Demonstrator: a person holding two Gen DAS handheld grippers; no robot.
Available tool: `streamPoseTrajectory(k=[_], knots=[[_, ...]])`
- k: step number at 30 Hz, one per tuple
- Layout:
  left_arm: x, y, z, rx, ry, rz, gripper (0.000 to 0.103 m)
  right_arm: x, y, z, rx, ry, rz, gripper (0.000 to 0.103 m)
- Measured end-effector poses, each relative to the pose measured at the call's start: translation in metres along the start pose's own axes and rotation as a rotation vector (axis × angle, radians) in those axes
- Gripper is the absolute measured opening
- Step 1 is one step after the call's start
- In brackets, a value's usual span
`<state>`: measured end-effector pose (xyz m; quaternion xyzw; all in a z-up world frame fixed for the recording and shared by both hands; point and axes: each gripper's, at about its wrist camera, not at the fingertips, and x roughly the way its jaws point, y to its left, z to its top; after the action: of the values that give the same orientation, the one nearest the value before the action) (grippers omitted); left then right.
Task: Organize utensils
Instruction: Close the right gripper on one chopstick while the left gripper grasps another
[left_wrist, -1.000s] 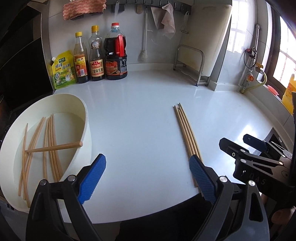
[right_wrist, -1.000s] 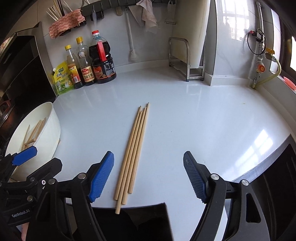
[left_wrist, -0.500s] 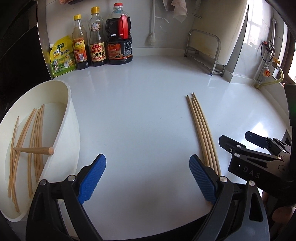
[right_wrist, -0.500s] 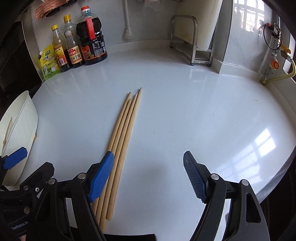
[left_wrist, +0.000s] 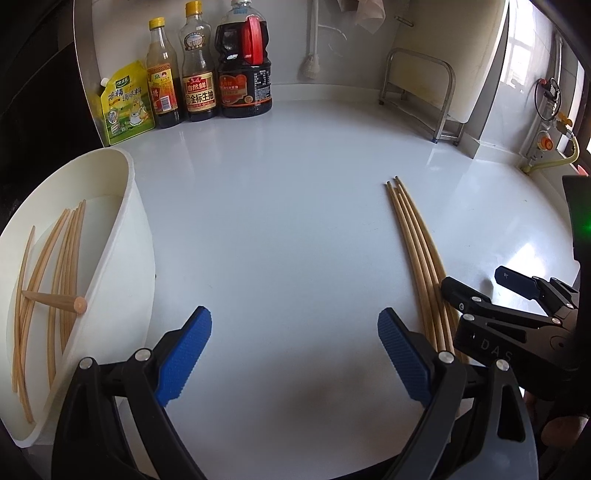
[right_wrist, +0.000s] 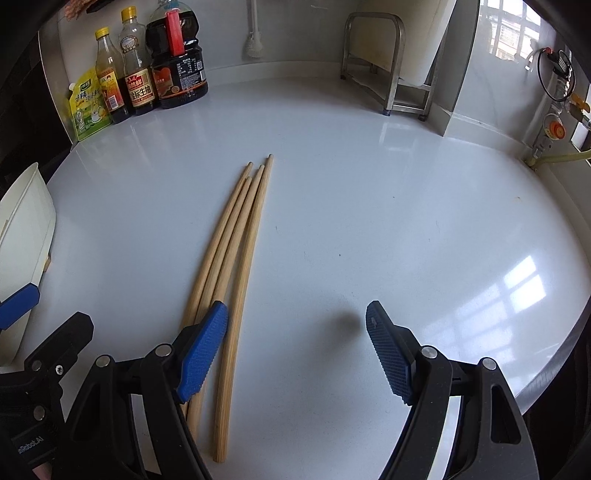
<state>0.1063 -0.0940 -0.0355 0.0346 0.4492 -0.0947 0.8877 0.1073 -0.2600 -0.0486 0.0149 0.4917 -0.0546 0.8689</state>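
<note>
Several wooden chopsticks (right_wrist: 236, 240) lie side by side on the white counter, also seen in the left wrist view as chopsticks (left_wrist: 417, 243) at the right. My right gripper (right_wrist: 297, 350) hangs open low over the counter, its left pad over the bundle's near ends, one stick lying between the jaws. My left gripper (left_wrist: 295, 354) stands open over bare counter, nothing between its pads. A white oval tub (left_wrist: 125, 221) at the left holds several more chopsticks (left_wrist: 62, 258), one lying crosswise.
Sauce bottles (left_wrist: 199, 74) and a yellow-green pouch (left_wrist: 125, 107) line the back wall. A metal rack (left_wrist: 424, 92) with a white board stands at the back right. The counter's front edge (right_wrist: 554, 369) curves near the right gripper.
Both grippers have sunk toward the counter and tilted further down. The right one has shifted so its left pad now overlaps the chopsticks' near ends. Both stay open.
</note>
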Motion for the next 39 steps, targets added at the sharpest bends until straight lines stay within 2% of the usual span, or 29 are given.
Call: streamPoseTrajectory(k=[8,10,11,12,16,33,35,37,39], knots=[[0.009,-0.008,0.006,-0.019,0.005,-0.013,0.090,-0.001,-0.001,-0.004,-0.020,-0.027,-0.017,0.070],[0.012,-0.013,0.007,-0.017,0.008,-0.010,0.090,-0.003,-0.004,-0.005,-0.018,-0.036,-0.010,0.047],[0.014,-0.016,0.007,-0.014,0.011,-0.010,0.090,-0.004,-0.005,-0.005,-0.014,-0.035,-0.005,0.041],[0.017,-0.019,0.008,-0.012,0.014,-0.010,0.090,-0.004,-0.006,-0.005,-0.012,-0.033,0.003,0.031],[0.023,-0.026,0.008,-0.013,0.028,-0.015,0.090,-0.006,-0.009,-0.008,-0.022,-0.034,0.008,0.009],[0.032,-0.053,0.008,0.042,0.031,-0.019,0.090,-0.020,-0.045,-0.030,0.026,-0.017,0.056,0.007],[0.034,-0.055,0.008,0.051,0.031,-0.014,0.090,-0.020,-0.046,-0.030,0.030,-0.020,0.058,0.012],[0.036,-0.056,0.007,0.056,0.033,-0.009,0.090,-0.020,-0.048,-0.030,0.039,-0.025,0.058,0.023],[0.038,-0.056,0.007,0.056,0.037,-0.013,0.090,-0.020,-0.051,-0.030,0.054,-0.026,0.064,0.024]])
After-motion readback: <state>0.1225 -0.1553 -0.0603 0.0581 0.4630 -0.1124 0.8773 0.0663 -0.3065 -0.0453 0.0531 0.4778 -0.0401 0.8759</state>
